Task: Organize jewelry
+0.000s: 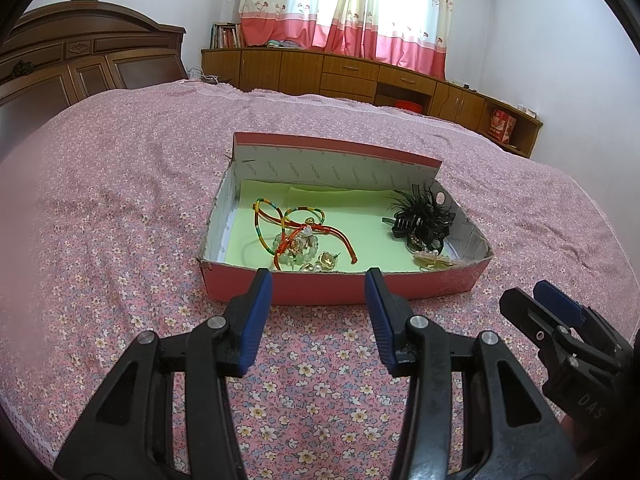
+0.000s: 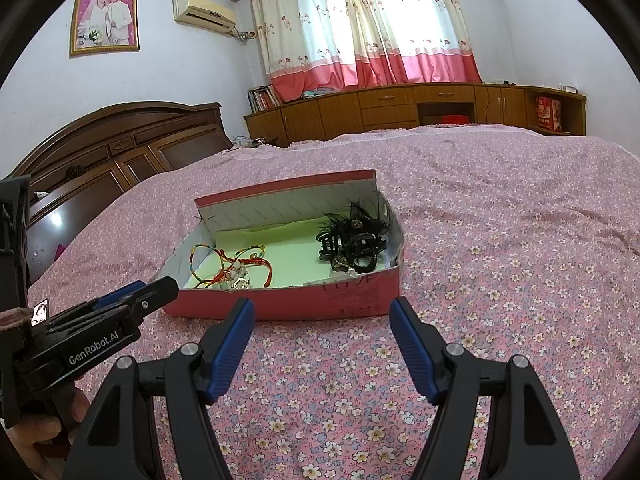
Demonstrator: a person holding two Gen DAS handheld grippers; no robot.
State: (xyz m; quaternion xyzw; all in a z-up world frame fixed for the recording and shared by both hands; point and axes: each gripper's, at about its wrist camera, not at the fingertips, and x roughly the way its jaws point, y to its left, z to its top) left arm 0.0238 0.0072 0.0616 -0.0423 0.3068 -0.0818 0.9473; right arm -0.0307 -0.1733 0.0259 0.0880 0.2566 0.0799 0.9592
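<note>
We judge the sorting barely begun: cords and beads (image 1: 298,236) tangled at the pink box (image 1: 344,290)'s left end, black hair clips (image 1: 422,222) at its right, both the left gripper (image 1: 318,280) and right gripper (image 2: 322,308) wide apart and empty over the floral bedspread (image 1: 120,208), cabinets (image 2: 400,106) under curtains behind.

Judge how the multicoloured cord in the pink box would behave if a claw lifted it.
The multicoloured cord lies in loose loops, so it would probably hang floppy. It overlaps the red cord and bead bracelet, so these may drag along. It looks thin and likely light.
</note>
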